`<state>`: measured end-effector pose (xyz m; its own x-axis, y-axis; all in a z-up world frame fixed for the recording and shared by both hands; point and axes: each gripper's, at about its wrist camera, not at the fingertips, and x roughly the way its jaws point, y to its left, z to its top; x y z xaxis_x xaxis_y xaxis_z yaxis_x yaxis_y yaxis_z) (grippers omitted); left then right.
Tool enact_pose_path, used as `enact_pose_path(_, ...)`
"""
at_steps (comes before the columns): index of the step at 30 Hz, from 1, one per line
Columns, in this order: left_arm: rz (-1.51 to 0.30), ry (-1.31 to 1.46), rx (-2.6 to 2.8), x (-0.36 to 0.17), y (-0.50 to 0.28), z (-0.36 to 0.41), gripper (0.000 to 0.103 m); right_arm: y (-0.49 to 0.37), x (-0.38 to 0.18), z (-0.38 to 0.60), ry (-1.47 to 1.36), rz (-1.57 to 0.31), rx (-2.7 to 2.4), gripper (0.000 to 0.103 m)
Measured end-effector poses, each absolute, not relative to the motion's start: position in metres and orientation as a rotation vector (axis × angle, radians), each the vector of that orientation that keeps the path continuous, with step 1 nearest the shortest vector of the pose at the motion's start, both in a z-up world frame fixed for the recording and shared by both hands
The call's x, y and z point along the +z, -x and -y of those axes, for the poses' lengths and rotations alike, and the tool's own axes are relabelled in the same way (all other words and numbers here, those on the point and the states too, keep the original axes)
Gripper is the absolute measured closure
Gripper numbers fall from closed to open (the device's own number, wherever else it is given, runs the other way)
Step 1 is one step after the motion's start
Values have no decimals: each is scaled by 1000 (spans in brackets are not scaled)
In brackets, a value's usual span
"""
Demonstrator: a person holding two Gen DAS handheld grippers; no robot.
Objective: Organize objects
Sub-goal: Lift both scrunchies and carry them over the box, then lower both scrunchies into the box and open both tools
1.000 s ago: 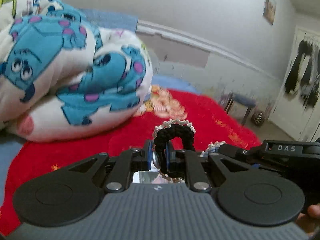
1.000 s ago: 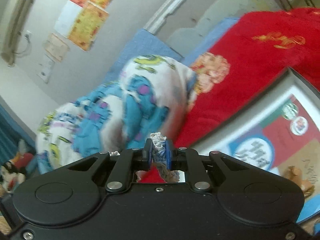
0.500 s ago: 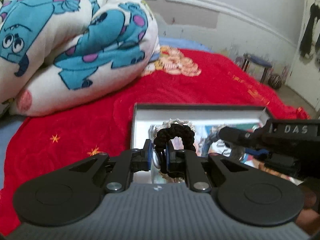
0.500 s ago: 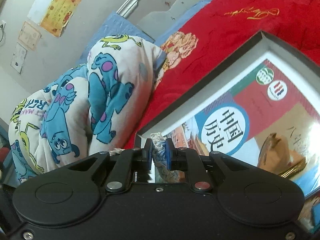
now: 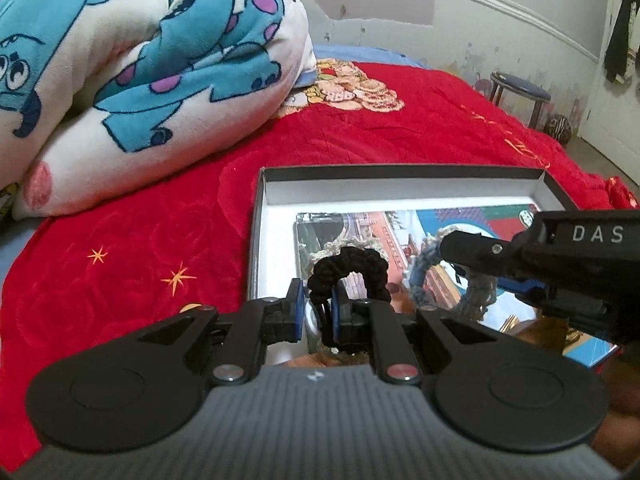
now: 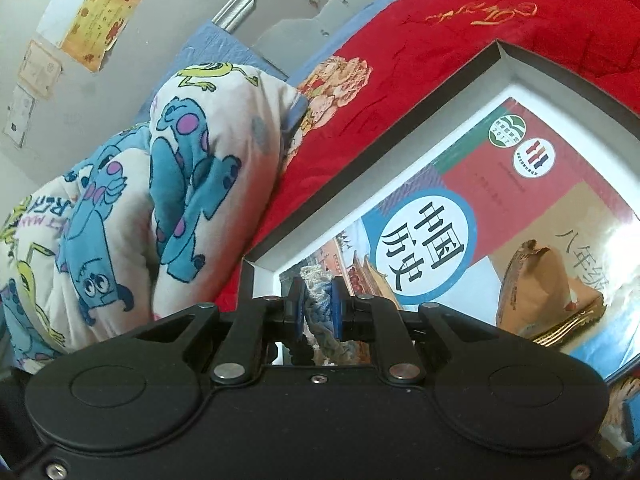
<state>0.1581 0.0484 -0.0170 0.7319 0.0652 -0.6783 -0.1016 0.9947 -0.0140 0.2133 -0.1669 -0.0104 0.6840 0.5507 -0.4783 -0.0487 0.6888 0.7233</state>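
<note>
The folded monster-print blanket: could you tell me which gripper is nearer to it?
Left. The left gripper, shut on a black hair tie, is at the box edge facing the blanket; the right gripper, gripping a blue-grey tie, is farther over the book.

Left claw: blue-padded fingers nearly closed, pinching a black crocheted hair tie. Right claw: fingers drawn close, clamped on a grey-blue crocheted hair tie; seen from the left wrist reaching in from the right, fingers level.
</note>
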Motion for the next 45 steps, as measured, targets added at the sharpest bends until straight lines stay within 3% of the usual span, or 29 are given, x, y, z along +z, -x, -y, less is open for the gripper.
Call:
enact_pose_path(28,-815,108,97,-28,-166,-56,85,-215,-14,158,-682,-800,331,88)
enact_pose_path(34,-820,113,91,-28,-167,-56,67,-215,-13,153,-646,-807,326,87)
enact_pose_path(45,-808,125,99,-21,-165,-56,55,-213,-13,146,-643,-814,359,87)
